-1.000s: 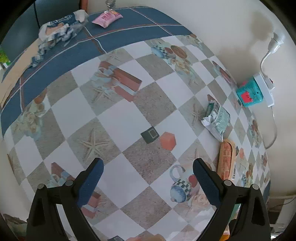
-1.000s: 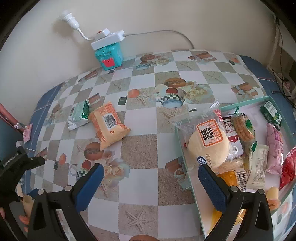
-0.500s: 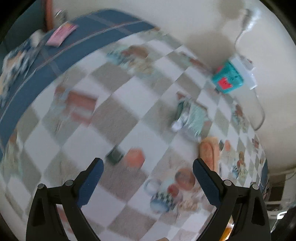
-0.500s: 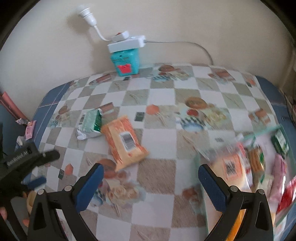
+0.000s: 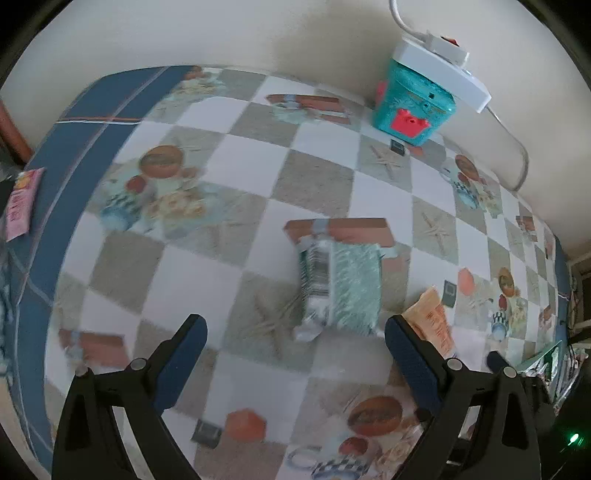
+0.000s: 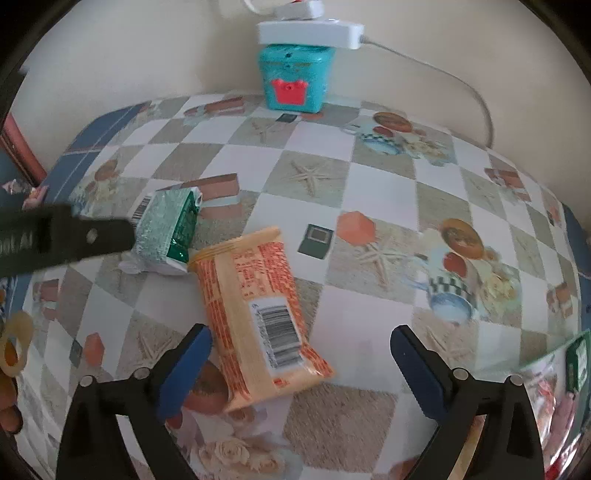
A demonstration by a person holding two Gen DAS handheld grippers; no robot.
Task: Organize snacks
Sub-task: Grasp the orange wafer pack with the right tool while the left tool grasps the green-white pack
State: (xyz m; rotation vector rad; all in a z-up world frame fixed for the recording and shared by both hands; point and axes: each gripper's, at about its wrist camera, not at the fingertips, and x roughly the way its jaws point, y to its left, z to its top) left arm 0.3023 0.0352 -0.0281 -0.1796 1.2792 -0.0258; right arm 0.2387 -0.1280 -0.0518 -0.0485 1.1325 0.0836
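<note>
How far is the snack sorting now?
Done: some snacks lie in the tray at the right edge. In hand: nothing; the right gripper is closing over the orange pack, and the open left gripper nears the green pack. Left: both packs, and a pink one farther off.

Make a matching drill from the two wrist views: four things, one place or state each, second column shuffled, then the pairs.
Things
1. green snack packet
2. orange snack packet
3. teal box
4. pink packet

Places or states
A. on the blue border at the table's far edge
B. lying between the right gripper's fingers, barcode up, not pinched
C. against the wall, under a white power strip
D. just ahead of the left gripper, touching the orange one

Pairs: 1-D, 2-B, 3-C, 4-A
</note>
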